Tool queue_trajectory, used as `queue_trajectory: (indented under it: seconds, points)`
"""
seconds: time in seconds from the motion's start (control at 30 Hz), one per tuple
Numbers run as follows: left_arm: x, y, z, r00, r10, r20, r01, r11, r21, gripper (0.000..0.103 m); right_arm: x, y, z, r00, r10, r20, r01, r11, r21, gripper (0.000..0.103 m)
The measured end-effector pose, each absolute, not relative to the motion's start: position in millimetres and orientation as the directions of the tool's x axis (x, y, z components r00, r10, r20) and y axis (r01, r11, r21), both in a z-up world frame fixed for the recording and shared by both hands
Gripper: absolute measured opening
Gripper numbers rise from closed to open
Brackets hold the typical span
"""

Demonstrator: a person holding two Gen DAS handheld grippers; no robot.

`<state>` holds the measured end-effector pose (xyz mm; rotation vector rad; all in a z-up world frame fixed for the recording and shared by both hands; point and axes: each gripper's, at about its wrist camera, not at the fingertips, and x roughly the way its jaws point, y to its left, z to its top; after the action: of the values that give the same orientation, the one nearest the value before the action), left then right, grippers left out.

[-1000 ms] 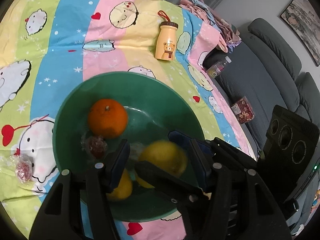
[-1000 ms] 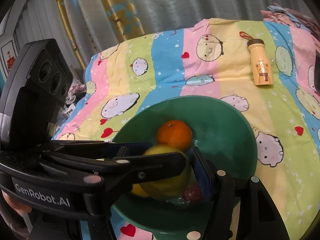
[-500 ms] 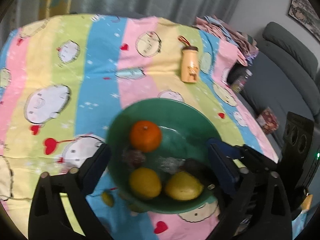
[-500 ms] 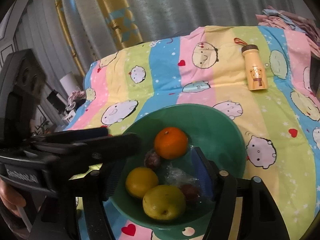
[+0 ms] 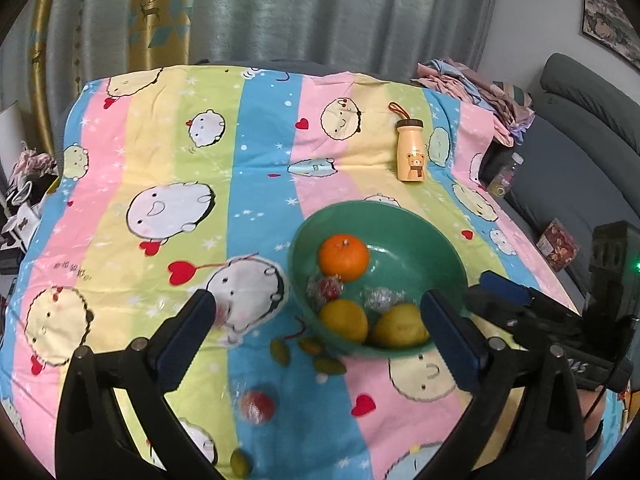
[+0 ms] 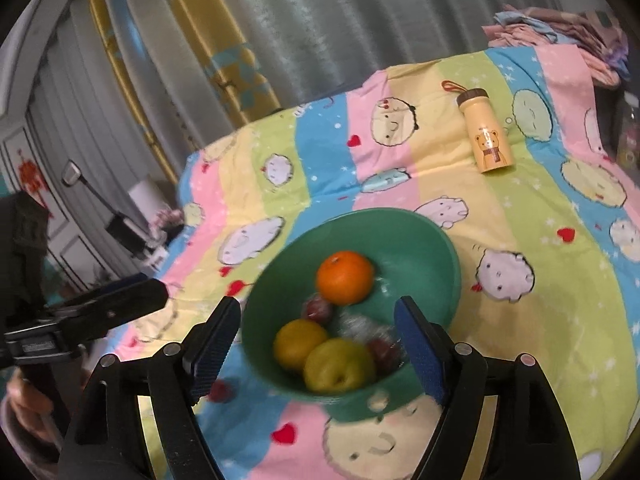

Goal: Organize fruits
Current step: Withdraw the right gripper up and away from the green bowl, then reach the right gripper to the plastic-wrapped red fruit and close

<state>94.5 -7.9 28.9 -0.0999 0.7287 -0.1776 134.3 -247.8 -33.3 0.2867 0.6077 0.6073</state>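
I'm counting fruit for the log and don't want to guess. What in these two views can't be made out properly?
- Wrapped items in the green bowl: left wrist view, crinkly wrap hides the contents.
- Small green fruit: left wrist view, half behind the left gripper.
- Red piece: right wrist view, blurred, partly behind the right gripper finger.
- Wrapped red fruit: left wrist view, motion-blurred.

L claw (image 5: 320, 326) & R claw (image 6: 318, 342) agape, empty

Dim, blurred, fisheye-warped edges
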Motion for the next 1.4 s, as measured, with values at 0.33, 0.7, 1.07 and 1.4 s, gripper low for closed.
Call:
queue_trajectory:
  seconds: [0.33,0.7,1.07,1.4]
  points:
    - [36,-1,40,0.765,-0.171,-0.621,0.101,0.984,-0.146,0.103,83,-258,-17,0.649,0.621,-0.439,-0.452,0.779,0.434,0.093]
    - [-13,20,50,0.798,-0.15,-0.584,0.064,0.984,-0.164,0.103,42,-239,-17,0.587,0.644,-0.491,-0.496,0.765,0.41,0.094]
    - [-34,47,33,0.781,-0.15,-0.607,0.023,0.977,-0.212,0.103,24,-212,-14,0.55,0.644,-0.532,-0.536,0.76,0.366,0.094]
    - [-37,98,-3,0.72,-0.198,-0.665,-0.078,0.929,-0.362,0.103,26,-182,-38,0.47,0.65,-0.597,-0.562,0.742,0.366,0.094]
